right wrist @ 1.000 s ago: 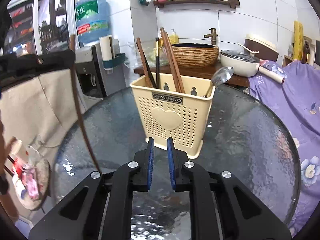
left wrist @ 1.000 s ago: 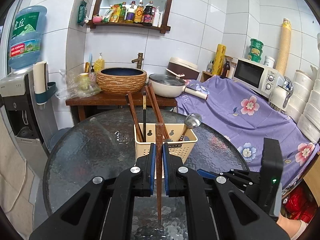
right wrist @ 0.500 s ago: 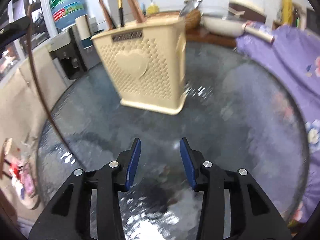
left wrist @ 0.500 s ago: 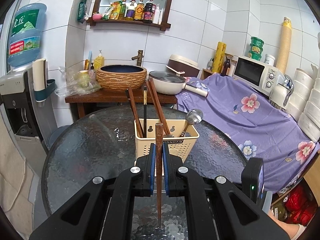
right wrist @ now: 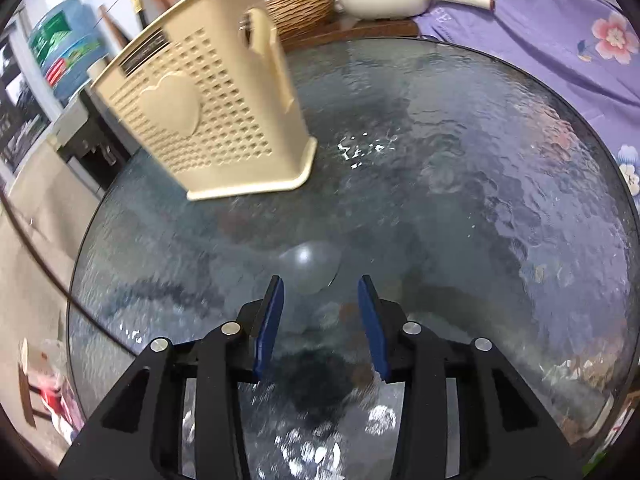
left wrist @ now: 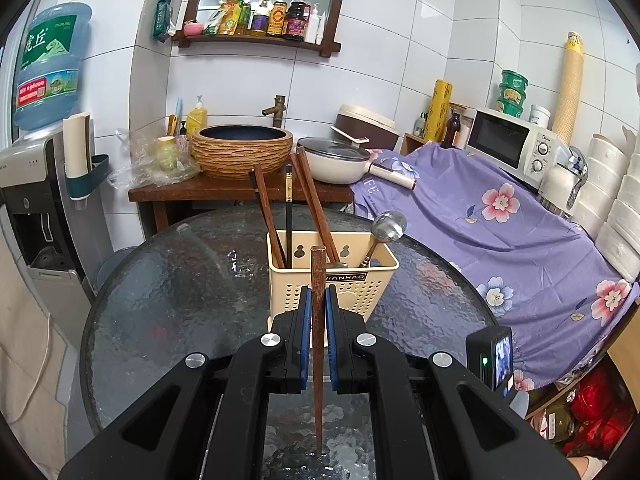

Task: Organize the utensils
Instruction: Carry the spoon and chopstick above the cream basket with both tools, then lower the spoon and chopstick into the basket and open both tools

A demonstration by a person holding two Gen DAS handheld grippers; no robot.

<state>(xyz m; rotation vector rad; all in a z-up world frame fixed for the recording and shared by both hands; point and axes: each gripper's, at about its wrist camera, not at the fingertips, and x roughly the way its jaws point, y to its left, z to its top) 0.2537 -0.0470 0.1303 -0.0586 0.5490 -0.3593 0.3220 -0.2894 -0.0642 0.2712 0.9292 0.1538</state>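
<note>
While several chopsticks (left wrist: 316, 204) and a metal spoon (left wrist: 386, 226) already stand in the cream utensil holder (left wrist: 352, 284) on the round glass table (left wrist: 172, 280), the job looks partly done rather than finished. The holder sits toward the far middle of the table, with the chopsticks in its left part and the spoon leaning out at its right. At least one piece has yet to go in: a single brown wooden chopstick (left wrist: 318, 360), which stands nearly upright just near of the holder, its lower tip close to the glass and its top about level with the holder's rim.

The left gripper (left wrist: 316, 312) is clamped tight on that chopstick, the blue pads pressing on its shaft from both sides, roughly at the middle of its length. From here it seems ready to be carried over the rim and dropped in beside the others.

The right gripper (right wrist: 320, 308) points steeply down at the near part of the table, right of the holder as this view shows it. Its jaws stand moderately apart and are closing, with nothing between them but bare glass; a pale round shape (right wrist: 310, 268) shows just beyond the fingertips, and I cannot tell whether it is a thing on the table or only a reflection. No other loose utensil is visible on the table in either view.
</note>
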